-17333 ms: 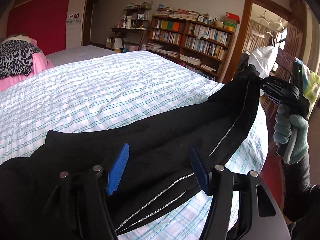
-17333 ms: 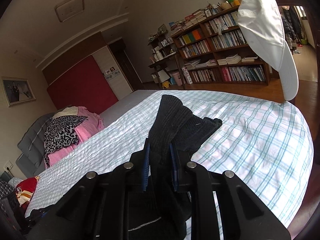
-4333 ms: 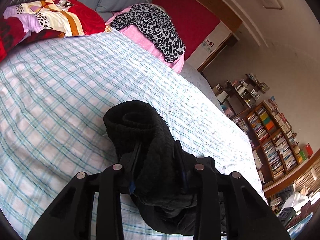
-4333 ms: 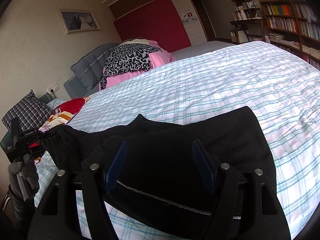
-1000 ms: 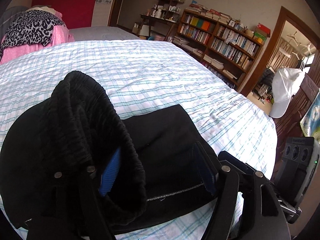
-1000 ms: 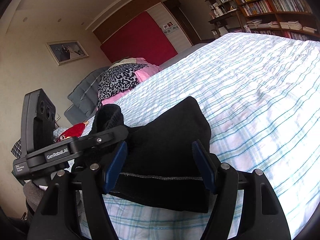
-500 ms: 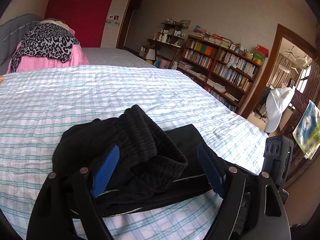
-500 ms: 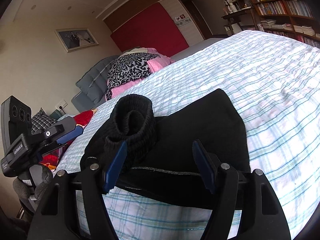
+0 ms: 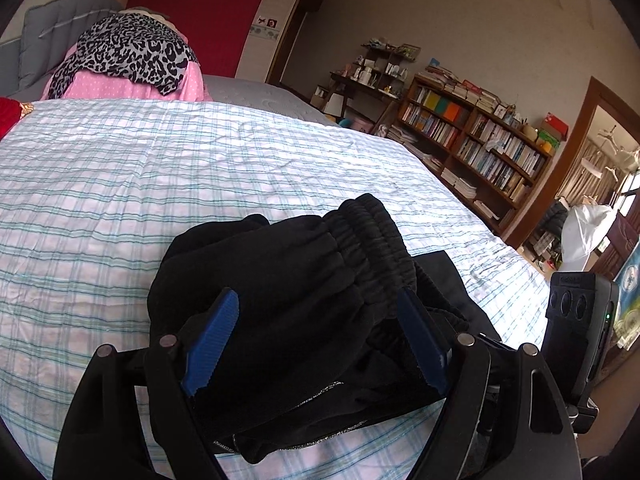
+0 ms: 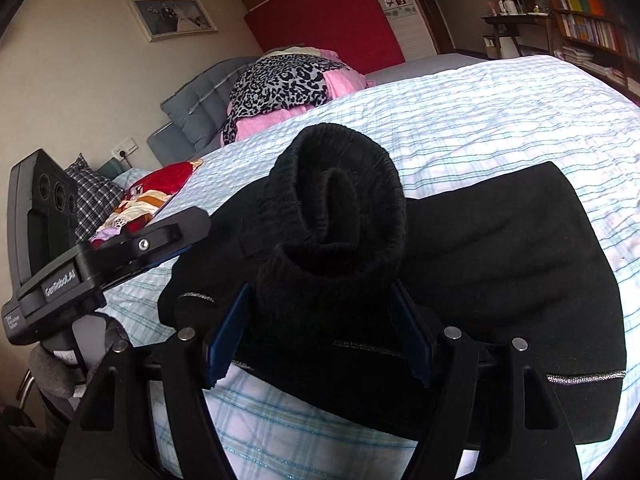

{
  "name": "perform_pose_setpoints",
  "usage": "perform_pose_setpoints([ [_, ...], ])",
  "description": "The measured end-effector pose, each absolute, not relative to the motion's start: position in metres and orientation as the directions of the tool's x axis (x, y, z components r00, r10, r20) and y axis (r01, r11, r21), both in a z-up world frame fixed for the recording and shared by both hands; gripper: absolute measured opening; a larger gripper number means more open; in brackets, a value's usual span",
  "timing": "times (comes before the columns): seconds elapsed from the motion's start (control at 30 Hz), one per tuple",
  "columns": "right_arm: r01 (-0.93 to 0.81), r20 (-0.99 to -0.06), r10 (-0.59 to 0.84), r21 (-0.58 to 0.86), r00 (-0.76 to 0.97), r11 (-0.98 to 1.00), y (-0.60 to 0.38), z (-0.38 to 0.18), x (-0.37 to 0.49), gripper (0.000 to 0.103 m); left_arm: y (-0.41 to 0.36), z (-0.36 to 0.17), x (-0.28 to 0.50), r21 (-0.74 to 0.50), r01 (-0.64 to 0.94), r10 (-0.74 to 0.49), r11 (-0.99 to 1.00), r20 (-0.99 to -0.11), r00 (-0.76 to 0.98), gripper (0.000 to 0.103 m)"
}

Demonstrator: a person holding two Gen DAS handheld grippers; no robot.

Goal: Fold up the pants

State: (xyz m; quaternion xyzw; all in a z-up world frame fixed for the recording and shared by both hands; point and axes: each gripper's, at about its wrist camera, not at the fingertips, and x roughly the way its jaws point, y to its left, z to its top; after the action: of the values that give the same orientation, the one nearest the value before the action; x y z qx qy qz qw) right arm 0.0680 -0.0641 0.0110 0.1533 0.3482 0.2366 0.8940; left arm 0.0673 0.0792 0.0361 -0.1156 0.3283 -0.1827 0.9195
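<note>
The black pants (image 9: 304,300) lie folded in a stacked bundle on the checked bed sheet (image 9: 120,184), near the bed's front edge. The ribbed elastic waistband (image 9: 376,240) lies on top, and it bulges up in the right wrist view (image 10: 340,188). My left gripper (image 9: 316,340) is open, its blue pads on either side of the bundle's near end. My right gripper (image 10: 320,332) is open around the waistband's near edge; whether its pads touch the cloth I cannot tell. The pants also show in the right wrist view (image 10: 500,256). The left gripper's body shows at the left of the right wrist view (image 10: 100,264).
A pink and leopard-print pile (image 9: 128,60) lies at the head of the bed, with a red patterned pillow (image 10: 156,192) beside it. A bookshelf (image 9: 472,152) and a doorway stand past the bed's right side. The right gripper's body (image 9: 576,320) is beside the bed edge.
The left gripper has let go of the waistband end and drawn back, leaving it laid on the folded pants. The right gripper has moved in closer to the waistband.
</note>
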Motion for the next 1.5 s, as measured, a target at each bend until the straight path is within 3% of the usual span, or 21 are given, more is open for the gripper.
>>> perform_pose_setpoints([
  [0.1,-0.219,-0.564,0.499,0.490,0.658,0.844,-0.078,0.004,0.078,0.066,0.073,0.034,0.068,-0.300,0.295,-0.418,0.907,-0.560,0.715,0.080],
  [0.27,-0.155,-0.599,0.464,0.494,0.652,0.856,-0.085,-0.004,0.086,0.040,0.057,0.026,0.067,-0.189,0.368,-0.407,0.910,-0.571,0.713,0.085],
  [0.43,-0.155,-0.581,0.528,0.569,0.620,0.808,-0.095,-0.006,0.095,0.039,0.044,0.013,0.073,-0.096,0.400,-0.376,0.912,-0.590,0.715,0.086],
  [0.5,-0.148,-0.554,0.578,0.633,0.599,0.760,-0.103,-0.006,0.101,0.042,0.044,0.008,0.076,-0.098,0.397,-0.374,0.913,-0.595,0.712,0.086],
  [0.67,-0.129,-0.476,0.647,0.738,0.595,0.662,-0.112,0.006,0.112,0.078,0.050,0.005,0.077,-0.126,0.413,-0.405,0.902,-0.580,0.707,0.086],
  [0.73,-0.128,-0.475,0.653,0.744,0.589,0.656,-0.109,0.013,0.118,0.080,0.051,0.005,0.077,-0.129,0.415,-0.408,0.901,-0.577,0.708,0.086],
  [0.93,-0.086,-0.589,0.592,0.665,0.550,0.742,-0.079,0.015,0.143,0.084,0.050,0.003,0.074,-0.121,0.425,-0.415,0.897,-0.566,0.713,0.086],
  [1.0,-0.072,-0.606,0.575,0.652,0.549,0.755,-0.076,0.013,0.145,0.076,0.051,0.002,0.074,-0.119,0.423,-0.412,0.898,-0.564,0.715,0.086],
  [1.07,-0.084,-0.615,0.558,0.627,0.558,0.775,-0.071,0.016,0.146,0.050,0.051,0.002,0.075,-0.123,0.423,-0.414,0.898,-0.564,0.715,0.086],
  [1.17,-0.111,-0.617,0.544,0.598,0.569,0.794,-0.070,0.019,0.142,0.036,0.052,0.002,0.075,-0.127,0.424,-0.417,0.897,-0.561,0.715,0.086],
  [1.3,-0.153,-0.563,0.579,0.626,0.589,0.765,-0.082,0.032,0.135,0.025,0.050,0.005,0.068,-0.103,0.425,-0.409,0.899,-0.544,0.733,0.087],
  [1.33,-0.167,-0.542,0.582,0.629,0.606,0.759,-0.086,0.039,0.132,0.011,0.050,0.007,0.066,-0.094,0.422,-0.402,0.902,-0.537,0.741,0.087],
  [1.5,-0.216,-0.465,0.560,0.605,0.685,0.766,-0.116,0.068,0.116,0.007,0.053,0.013,0.065,-0.089,0.405,-0.390,0.910,-0.517,0.762,0.087],
])
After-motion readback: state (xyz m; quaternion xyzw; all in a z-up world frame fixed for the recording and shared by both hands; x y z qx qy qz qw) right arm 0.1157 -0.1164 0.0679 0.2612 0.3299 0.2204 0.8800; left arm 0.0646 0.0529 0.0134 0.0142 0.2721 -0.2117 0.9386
